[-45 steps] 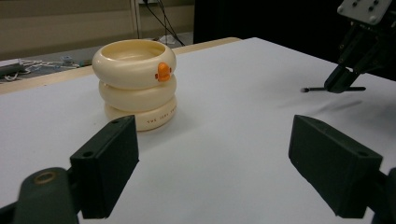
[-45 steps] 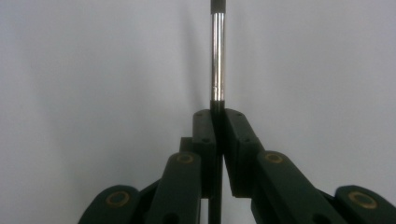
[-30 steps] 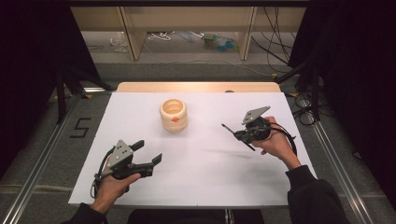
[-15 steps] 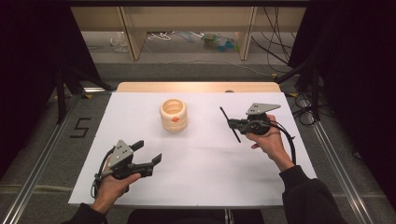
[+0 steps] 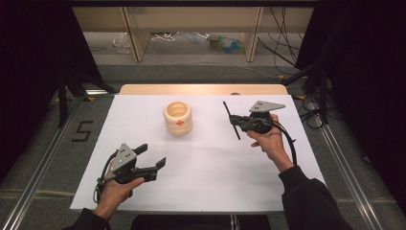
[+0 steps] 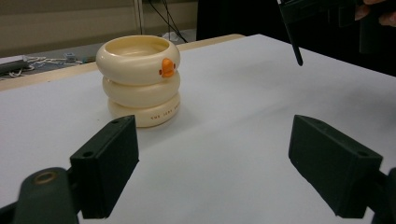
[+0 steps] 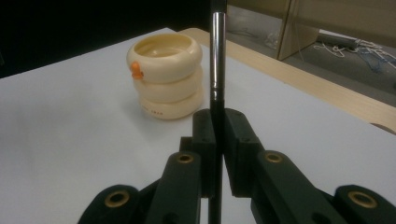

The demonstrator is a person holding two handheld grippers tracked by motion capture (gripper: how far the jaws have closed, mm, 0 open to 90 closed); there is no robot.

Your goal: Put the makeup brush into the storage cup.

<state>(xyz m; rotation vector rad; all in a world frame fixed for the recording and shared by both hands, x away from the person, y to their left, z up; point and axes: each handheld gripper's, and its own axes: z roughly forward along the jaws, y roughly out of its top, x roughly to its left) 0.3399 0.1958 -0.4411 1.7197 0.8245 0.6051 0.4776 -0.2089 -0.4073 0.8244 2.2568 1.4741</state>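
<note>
A cream holder (image 5: 177, 117) made of three stacked rings, with a small orange beak on its side, stands upright at the table's far middle. To its right, my right gripper (image 5: 242, 123) is shut on a thin black stick (image 5: 231, 120) with a silver band, lifted off the table and slanting away. In the right gripper view the stick (image 7: 216, 56) rises between the pads (image 7: 233, 135), with the holder (image 7: 166, 79) beyond at left. My left gripper (image 5: 152, 155) hovers open and holds nothing at the near left. In its own view the holder (image 6: 139, 79) stands ahead of the jaws.
The white table top (image 5: 210, 163) has a wooden strip (image 5: 201, 89) along its far edge. Metal rails run down both sides. Wooden shelf legs and loose cables lie on the floor behind.
The right hand has shifted slightly toward the far side. It has swung the stick from a flatter slant to point more steeply away. The left hand has kept still.
</note>
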